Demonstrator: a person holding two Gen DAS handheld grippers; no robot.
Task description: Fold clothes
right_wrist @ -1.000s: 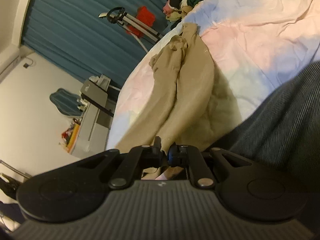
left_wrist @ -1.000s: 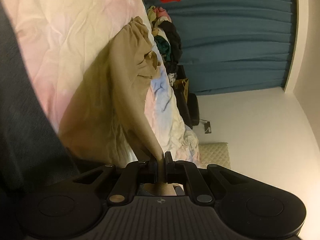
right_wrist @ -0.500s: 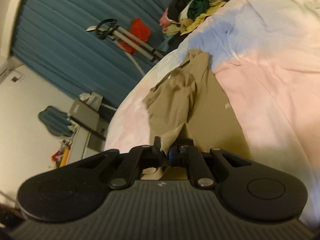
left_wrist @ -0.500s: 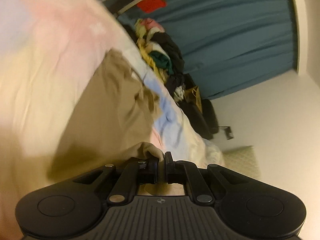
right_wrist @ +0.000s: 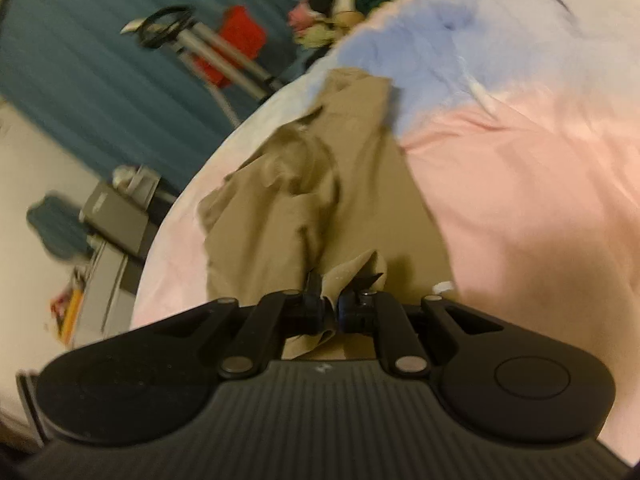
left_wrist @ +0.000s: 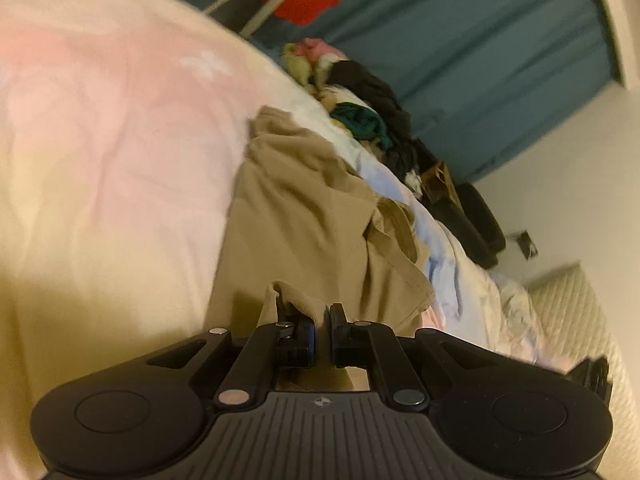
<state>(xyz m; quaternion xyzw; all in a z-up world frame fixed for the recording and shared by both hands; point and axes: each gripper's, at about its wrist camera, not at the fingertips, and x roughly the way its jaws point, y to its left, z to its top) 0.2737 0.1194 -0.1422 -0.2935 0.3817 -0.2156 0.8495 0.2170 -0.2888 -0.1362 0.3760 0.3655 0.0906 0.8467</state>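
A tan garment [left_wrist: 304, 216] lies rumpled along the pastel bed cover [left_wrist: 100, 128], its far end bunched toward the clothes pile. My left gripper [left_wrist: 322, 330] is shut on a fold of its near edge, the cloth rising between the pads. In the right wrist view the same tan garment [right_wrist: 320, 184] stretches away over the bed cover [right_wrist: 540, 184], and my right gripper [right_wrist: 330, 306] is shut on another bunched corner of its near edge. Both grippers sit low over the bed.
A pile of mixed clothes [left_wrist: 360, 112] lies at the bed's far end, before blue curtains [left_wrist: 480, 40]. A tripod with a red part [right_wrist: 224, 48] stands beside the bed. Shelving and boxes [right_wrist: 112, 220] stand at the left wall. A quilted cushion [left_wrist: 572, 320] lies at right.
Both grippers have swept forward and down over the bed with the tan garment's edge, so it now lies laid out on the cover. The person's dark clothing has left both views.
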